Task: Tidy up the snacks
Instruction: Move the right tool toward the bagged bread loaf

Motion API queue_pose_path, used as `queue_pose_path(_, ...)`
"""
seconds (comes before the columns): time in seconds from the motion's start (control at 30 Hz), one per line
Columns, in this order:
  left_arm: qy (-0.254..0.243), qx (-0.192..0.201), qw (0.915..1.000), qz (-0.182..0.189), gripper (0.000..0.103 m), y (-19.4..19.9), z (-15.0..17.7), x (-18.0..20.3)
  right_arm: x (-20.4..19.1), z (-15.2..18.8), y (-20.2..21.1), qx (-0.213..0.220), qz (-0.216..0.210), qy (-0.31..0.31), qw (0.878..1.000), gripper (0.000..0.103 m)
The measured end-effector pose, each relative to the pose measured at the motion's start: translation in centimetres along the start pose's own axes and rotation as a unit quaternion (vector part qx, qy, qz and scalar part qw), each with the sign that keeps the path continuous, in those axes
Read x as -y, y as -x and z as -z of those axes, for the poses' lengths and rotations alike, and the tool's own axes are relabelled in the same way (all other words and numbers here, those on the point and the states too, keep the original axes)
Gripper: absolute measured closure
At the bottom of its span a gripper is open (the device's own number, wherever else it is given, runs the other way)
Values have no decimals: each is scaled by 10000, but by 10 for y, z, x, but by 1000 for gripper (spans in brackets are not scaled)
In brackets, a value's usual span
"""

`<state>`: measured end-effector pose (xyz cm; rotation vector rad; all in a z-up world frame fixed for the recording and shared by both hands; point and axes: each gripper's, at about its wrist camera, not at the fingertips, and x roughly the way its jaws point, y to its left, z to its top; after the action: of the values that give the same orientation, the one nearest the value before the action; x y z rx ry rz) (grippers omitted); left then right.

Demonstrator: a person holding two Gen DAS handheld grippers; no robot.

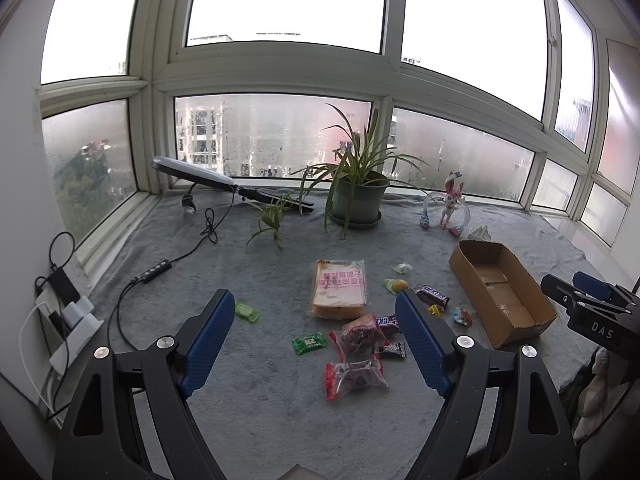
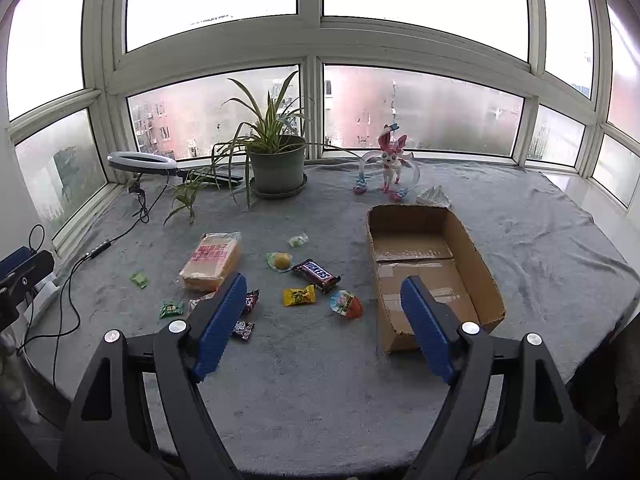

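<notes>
Bay-window ledge under a grey cloth (image 2: 320, 380); snacks loose at centre, cardboard box (image 2: 476, 264) empty at right.

Left to right: a green candy (image 1: 247, 311) lies alone at far left, then the bread pack (image 1: 339, 288), two clear red-edged packets (image 1: 356, 374) and small sweets. My left gripper (image 1: 316, 344) hangs above these, jaws spread wide, nothing between them. The Snickers bar (image 2: 316, 275) lies next, long axis slanting toward the box, with a yellow sweet (image 2: 299, 295) just beside it. My right gripper (image 2: 322, 326) is likewise fully spread and empty, with one finger (image 2: 426, 326) over the box's near end. I judge my right hand nearer both bar and box, so it suits the first pick; nothing is boxed yet.
</notes>
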<state>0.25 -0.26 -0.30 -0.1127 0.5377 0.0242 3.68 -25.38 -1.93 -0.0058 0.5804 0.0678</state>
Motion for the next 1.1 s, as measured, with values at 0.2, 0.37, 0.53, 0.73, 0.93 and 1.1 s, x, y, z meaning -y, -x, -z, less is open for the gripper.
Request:
queue_pose_path(0.2,19,-25,10000,18,20,2,-2,0,-1,2,-1,-47,-1,10,10000,21)
queue_pose_path(0.37,22,-101,9999,27,20,-2,1,1,0,4,-7,-121,-24,14,9999,21)
queue_pose_path(0.53,45,-249,9997,65,20,-6,3,-3,0,7,-15,-210,-58,28,9998,21)
queue_pose_path(0.73,73,-365,9993,32,20,-17,10,-15,4,15,-31,-392,-184,16,9991,21)
queue_pose_path(0.93,230,-715,9971,-98,21,-32,20,-33,5,23,-50,-650,-204,123,9976,21)
queue_pose_path(1.1,266,-930,9953,-87,21,-43,27,-39,4,28,-66,-898,-484,90,9947,21)
